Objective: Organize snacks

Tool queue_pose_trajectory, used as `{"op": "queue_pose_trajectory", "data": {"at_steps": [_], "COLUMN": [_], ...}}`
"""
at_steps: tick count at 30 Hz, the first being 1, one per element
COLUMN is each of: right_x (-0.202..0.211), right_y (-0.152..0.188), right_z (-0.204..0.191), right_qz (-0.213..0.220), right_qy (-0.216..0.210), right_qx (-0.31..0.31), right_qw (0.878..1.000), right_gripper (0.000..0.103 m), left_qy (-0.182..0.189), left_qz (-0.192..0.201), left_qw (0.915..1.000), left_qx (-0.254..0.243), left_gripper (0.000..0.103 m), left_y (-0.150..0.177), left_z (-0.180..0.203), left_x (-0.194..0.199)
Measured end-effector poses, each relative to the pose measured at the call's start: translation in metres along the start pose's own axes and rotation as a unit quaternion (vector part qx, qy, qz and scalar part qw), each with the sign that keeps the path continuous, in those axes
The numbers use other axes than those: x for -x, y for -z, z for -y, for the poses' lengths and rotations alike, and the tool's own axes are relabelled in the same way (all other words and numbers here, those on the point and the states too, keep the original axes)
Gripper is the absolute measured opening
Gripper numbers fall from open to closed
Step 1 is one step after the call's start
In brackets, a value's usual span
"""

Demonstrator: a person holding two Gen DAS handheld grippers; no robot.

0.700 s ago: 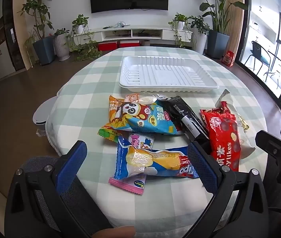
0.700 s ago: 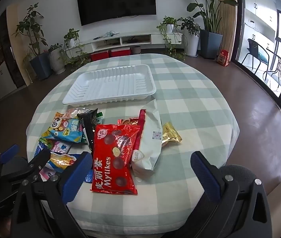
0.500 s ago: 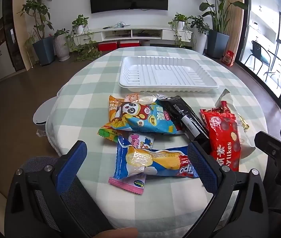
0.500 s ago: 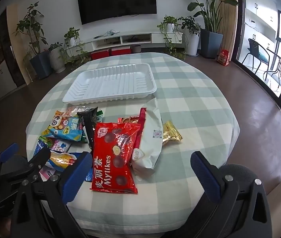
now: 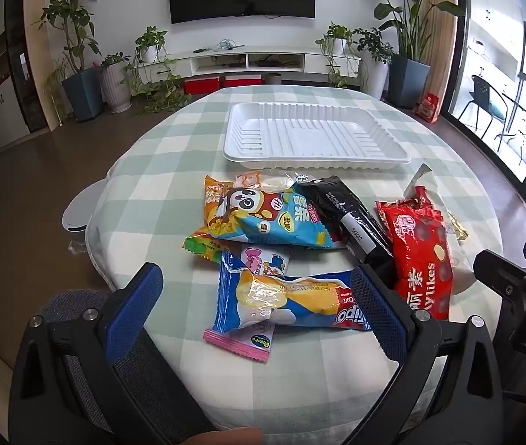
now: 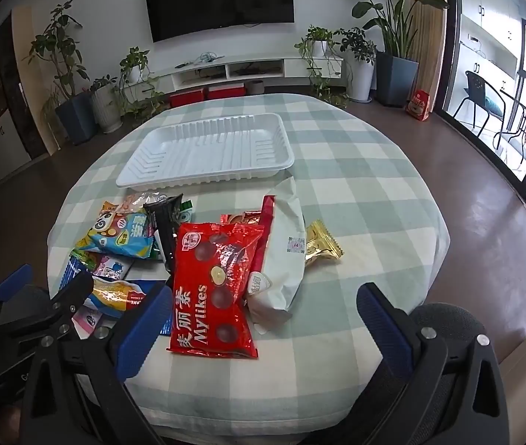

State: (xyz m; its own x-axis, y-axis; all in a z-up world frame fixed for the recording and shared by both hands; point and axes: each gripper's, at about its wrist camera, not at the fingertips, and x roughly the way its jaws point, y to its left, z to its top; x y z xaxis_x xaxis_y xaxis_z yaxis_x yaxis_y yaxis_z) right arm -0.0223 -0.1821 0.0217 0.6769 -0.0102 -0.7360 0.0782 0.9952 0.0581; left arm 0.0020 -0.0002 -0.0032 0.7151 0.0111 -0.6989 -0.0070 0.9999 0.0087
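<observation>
While both pairs of tongs hang over the near edge of the round table [image 6: 355,193] with nothing between their blue pads, the left gripper [image 5: 259,304] gapes at its widest above the blue Tipo cake packet [image 5: 285,302], and the right gripper [image 6: 263,319] stands just as wide above the near end of the red Mylikes bag [image 6: 213,282]; neither touches a snack. The Tipo packet lies nearest the table's near-left edge, overlapping a pink-edged sachet [image 5: 240,343]. Just beyond it sits a blue panda packet [image 5: 274,218] over an orange packet [image 5: 213,204], with a black wrapper [image 5: 344,211] running diagonally beside them toward the red bag. To the right of the red bag lies a white pouch [image 6: 285,256], touching it, and a gold wrapper [image 6: 320,246] pokes out from the pouch's far side. Past the whole heap, toward the far edge of the checked cloth, the white ribbed tray [image 6: 207,152] sits with nothing in it, apart from the snacks.
</observation>
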Motion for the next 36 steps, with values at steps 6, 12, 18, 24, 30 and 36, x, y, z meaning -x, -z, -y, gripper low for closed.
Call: {"op": "queue_pose_trajectory", "data": {"at_steps": [6,12,18,24,30,36], "right_x": [0.0004,0.0000,-0.0003,-0.0005,-0.0013,-0.0026], "right_y": [-0.0010,-0.0009,-0.0007,-0.0007,0.0003,0.0025], "right_z": [-0.0019,-0.0017,-0.0019,-0.0021,-0.0021,-0.0020], "right_qz": [-0.005,-0.007,-0.007,-0.008,-0.009,-0.010], "right_qy": [0.000,0.000,0.001,0.001,0.001,0.001], "right_qx": [0.001,0.001,0.002,0.002,0.003,0.003], "right_qw": [1.000,1.000,1.000,1.000,1.000,1.000], "right_gripper": [0.102,0.102,0.102,0.102,0.102,0.102], "left_qy": [0.000,0.000,0.000,0.000,0.000,0.000], "left_qz": [-0.001,-0.001,-0.001,-0.002,-0.001,-0.002], "left_qw": [1.0000,1.0000,1.0000,1.0000,1.0000,1.0000], "left_qx": [0.001,0.000,0.000,0.000,0.000,0.000], "left_gripper": [0.102,0.102,0.102,0.102,0.102,0.102], "left_y": [0.0036,0.0038,0.0042,0.0043,0.0040,0.0044], "left_z": [0.0001,0.0005,0.0003,0.0007,0.0008,0.0007], "left_x": [-0.0013,-0.0015,-0.0018,-0.0013,-0.0011,-0.0004]}}
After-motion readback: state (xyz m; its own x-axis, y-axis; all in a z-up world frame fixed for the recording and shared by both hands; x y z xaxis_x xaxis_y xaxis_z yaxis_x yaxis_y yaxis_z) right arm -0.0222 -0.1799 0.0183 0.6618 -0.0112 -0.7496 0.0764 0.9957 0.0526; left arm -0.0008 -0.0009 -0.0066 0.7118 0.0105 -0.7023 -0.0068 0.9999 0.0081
